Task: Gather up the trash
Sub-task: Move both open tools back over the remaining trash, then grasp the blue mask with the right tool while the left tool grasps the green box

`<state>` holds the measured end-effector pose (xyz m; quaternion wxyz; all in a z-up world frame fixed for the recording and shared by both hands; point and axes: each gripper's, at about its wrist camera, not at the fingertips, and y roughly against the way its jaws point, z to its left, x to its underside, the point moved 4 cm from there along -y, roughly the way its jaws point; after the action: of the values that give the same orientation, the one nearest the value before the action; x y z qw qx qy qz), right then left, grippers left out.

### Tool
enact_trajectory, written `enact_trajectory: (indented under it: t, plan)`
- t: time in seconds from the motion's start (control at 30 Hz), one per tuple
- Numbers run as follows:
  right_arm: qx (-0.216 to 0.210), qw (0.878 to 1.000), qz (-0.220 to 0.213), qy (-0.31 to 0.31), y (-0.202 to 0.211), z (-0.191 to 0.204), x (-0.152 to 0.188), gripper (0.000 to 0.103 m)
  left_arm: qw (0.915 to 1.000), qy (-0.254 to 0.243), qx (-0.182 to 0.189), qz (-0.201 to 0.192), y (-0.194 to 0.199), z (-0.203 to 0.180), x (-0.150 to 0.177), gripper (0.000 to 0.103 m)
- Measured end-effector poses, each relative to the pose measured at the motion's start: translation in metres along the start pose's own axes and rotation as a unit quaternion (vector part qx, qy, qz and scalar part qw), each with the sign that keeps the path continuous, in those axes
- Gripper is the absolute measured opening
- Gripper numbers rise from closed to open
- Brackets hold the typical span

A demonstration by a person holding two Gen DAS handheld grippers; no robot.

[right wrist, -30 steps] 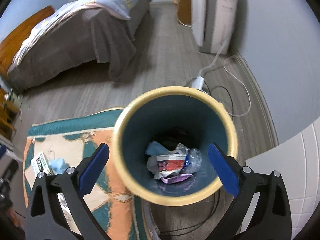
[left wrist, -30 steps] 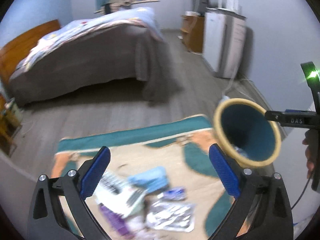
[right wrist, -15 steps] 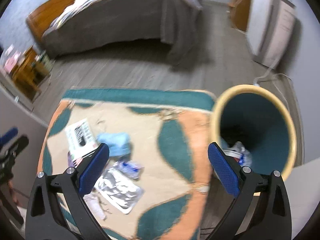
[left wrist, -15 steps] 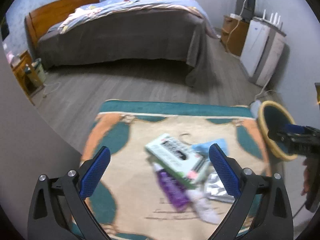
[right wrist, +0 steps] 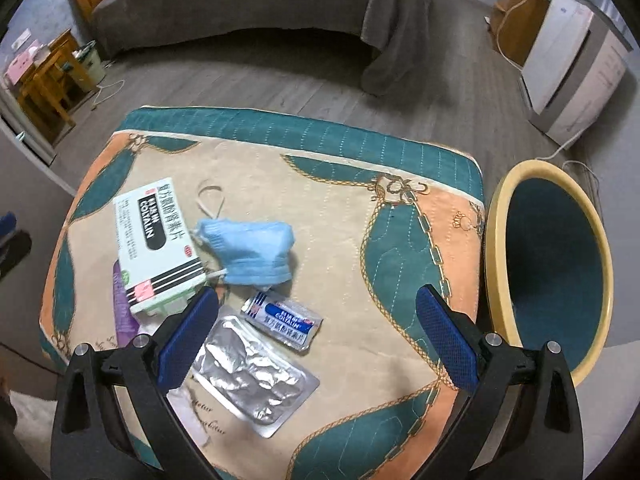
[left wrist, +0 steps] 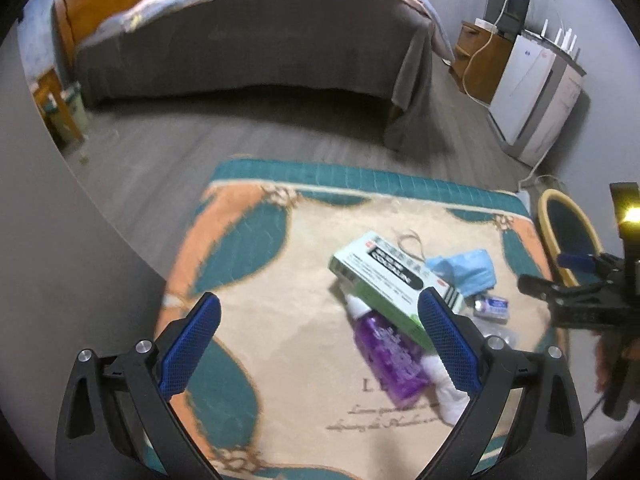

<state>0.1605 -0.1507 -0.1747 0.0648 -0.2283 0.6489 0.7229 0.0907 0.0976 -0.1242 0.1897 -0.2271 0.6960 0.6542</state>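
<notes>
Right wrist view: your right gripper (right wrist: 316, 344) hangs empty, jaws wide, above foil blister (right wrist: 252, 388).
Left gripper (left wrist: 320, 348): jaws wide, empty.
Trash: on rug (right wrist: 360, 220), bin (right wrist: 496, 240) beside.
Advice: lower straight, pinch the blister's edge.

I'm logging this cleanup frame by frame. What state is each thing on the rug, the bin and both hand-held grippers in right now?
left hand-held gripper: open, empty.
right hand-held gripper: open, empty.
bin: upright beside the rug, uncovered.
medicine box: lying flat, partly over the purple packet.
face mask: crumpled, against the box.
foil blister sheet: lying flat, crinkled.
small sachet: lying flat.
rug: spread flat.
</notes>
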Motion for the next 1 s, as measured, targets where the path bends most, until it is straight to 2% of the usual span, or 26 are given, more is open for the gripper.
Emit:
enact_trajectory:
  t: [0.1,0.2,0.4,0.5,0.53,0.57,0.73,1.0]
  plan:
    - [-0.005,1.000,-0.003,-0.008,-0.003,0.002,-0.006,0.097,0.9998,0.000,-0.021,-0.003,-0.002,0.003,0.001,0.098]
    - [-0.009,1.000,-0.007,-0.006,-0.010,0.011,-0.011,0.096,0.9999,0.001,-0.012,-0.007,-0.003,0.008,-0.001,0.098]
    - [-0.016,0.999,0.026,-0.010,-0.038,0.023,-0.018,0.076,0.9999,-0.004,-0.014,0.000,-0.012,0.011,-0.005,0.098]
    - [-0.035,0.998,0.046,-0.016,-0.050,0.029,-0.019,0.054,0.9999,-0.003,-0.012,0.005,-0.024,0.009,-0.008,0.098]
    - [-0.040,0.998,0.053,-0.015,-0.053,0.030,-0.018,0.036,0.9999,-0.006,-0.012,0.008,-0.028,0.007,-0.008,0.098]
    - [-0.048,0.997,0.063,-0.013,-0.057,0.032,-0.016,0.028,0.9998,-0.013,-0.012,0.012,-0.033,0.003,-0.009,0.098]
    - [-0.067,0.996,0.047,-0.026,-0.043,0.023,-0.025,0.025,0.9988,-0.038,-0.006,0.030,-0.053,-0.017,-0.010,0.098]
    - [-0.050,0.998,0.013,-0.047,-0.009,-0.016,-0.038,0.025,0.9960,-0.051,0.016,0.071,-0.076,-0.057,-0.001,0.098]
